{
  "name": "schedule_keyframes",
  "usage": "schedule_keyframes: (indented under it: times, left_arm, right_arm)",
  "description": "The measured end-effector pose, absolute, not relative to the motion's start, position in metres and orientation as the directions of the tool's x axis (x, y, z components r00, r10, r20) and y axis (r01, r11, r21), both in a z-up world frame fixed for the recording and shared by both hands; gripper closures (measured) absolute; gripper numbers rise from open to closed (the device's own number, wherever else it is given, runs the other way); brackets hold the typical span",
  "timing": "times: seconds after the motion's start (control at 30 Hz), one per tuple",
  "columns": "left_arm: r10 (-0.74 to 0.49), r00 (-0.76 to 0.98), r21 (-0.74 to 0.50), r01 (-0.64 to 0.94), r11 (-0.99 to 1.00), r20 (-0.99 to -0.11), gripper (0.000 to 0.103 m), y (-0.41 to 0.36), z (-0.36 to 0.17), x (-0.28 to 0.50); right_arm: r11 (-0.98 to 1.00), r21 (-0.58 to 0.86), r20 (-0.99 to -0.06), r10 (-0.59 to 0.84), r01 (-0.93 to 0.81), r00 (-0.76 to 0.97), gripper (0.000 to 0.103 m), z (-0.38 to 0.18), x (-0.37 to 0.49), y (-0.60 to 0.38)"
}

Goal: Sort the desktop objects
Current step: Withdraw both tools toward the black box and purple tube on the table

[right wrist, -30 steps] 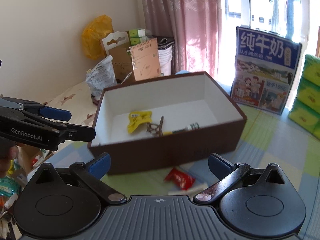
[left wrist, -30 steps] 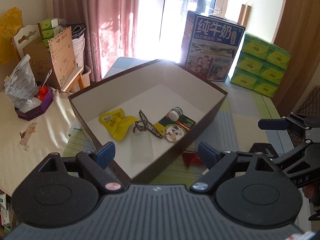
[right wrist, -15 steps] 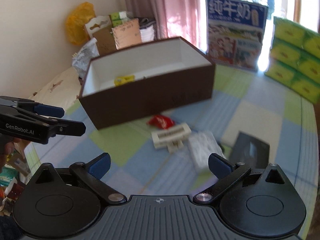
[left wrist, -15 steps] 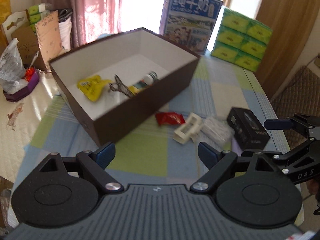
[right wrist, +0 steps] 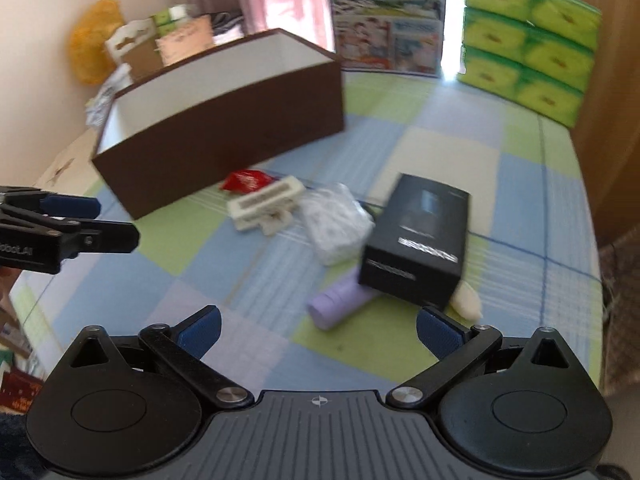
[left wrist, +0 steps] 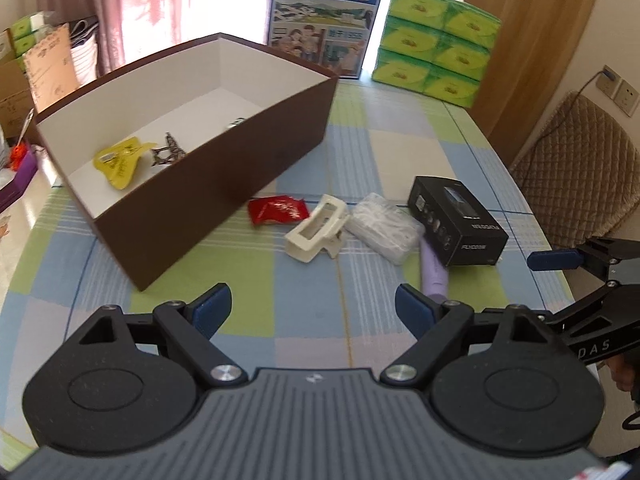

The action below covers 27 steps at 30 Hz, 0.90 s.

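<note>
Left tongs [left wrist: 312,304], right tongs [right wrist: 318,330]: spread wide, empty. "FLYCO" on black box [left wrist: 460,220], 2 o'clock; "纯牛奶" on blue carton [left wrist: 326,16], 12 o'clock.

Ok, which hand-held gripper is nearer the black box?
Right. The right hand-held gripper hovers open just short of the black box, which fills its view. The left hand-held gripper is off to the box's left, nearer the white clip.

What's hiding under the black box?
A purple tube pokes out from under the black box, with something cream-colored at its other corner. Their covered parts can't be seen.
</note>
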<state>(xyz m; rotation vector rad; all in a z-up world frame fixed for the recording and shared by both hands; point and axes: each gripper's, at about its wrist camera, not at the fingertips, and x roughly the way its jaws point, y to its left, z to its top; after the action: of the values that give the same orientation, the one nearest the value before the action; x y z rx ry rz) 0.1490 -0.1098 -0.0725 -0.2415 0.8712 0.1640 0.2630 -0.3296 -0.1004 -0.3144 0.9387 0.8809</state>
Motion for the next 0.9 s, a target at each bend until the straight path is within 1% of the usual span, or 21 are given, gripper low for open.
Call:
schedule_keyframes:
  times: [0.1, 0.2, 0.33, 0.6, 0.73, 0.9]
  left_arm:
    - [0.026, 0.634, -0.145, -0.218, 0.965, -0.773, 0.017, -0.113, -0.077, 0.157]
    - [0.001, 0.632, -0.149, -0.185, 0.971, -0.775, 0.02, -0.116, -0.082, 0.167]
    - [-0.02, 0.621, -0.143, -0.149, 0.978, -0.783, 0.021, -0.12, -0.09, 0.181]
    - [-0.029, 0.603, -0.105, -0.092, 0.99, -0.797, 0.021, -0.115, -0.105, 0.211]
    - [-0.035, 0.594, -0.089, -0.062, 0.994, -0.804, 0.024, -0.111, -0.115, 0.228]
    - [-0.045, 0.576, -0.073, -0.025, 0.997, -0.816, 0.024, -0.105, -0.13, 0.249]
  right_arm:
    - [0.663, 0.126, -0.811, 0.497, -0.738, 0.308, 0.002, -0.102, 0.27, -0.338]
    - [0.691, 0.126, -0.814, 0.482, -0.712, 0.324, 0.002, -0.103, 0.277, -0.343]
    - [0.718, 0.127, -0.819, 0.466, -0.684, 0.337, 0.002, -0.104, 0.285, -0.348]
    - [0.761, 0.134, -0.826, 0.44, -0.634, 0.353, 0.002, -0.11, 0.301, -0.348]
    - [0.778, 0.136, -0.823, 0.433, -0.614, 0.367, 0.002, -0.11, 0.309, -0.345]
    - [0.797, 0.137, -0.824, 0.422, -0.588, 0.379, 0.002, -0.111, 0.319, -0.343]
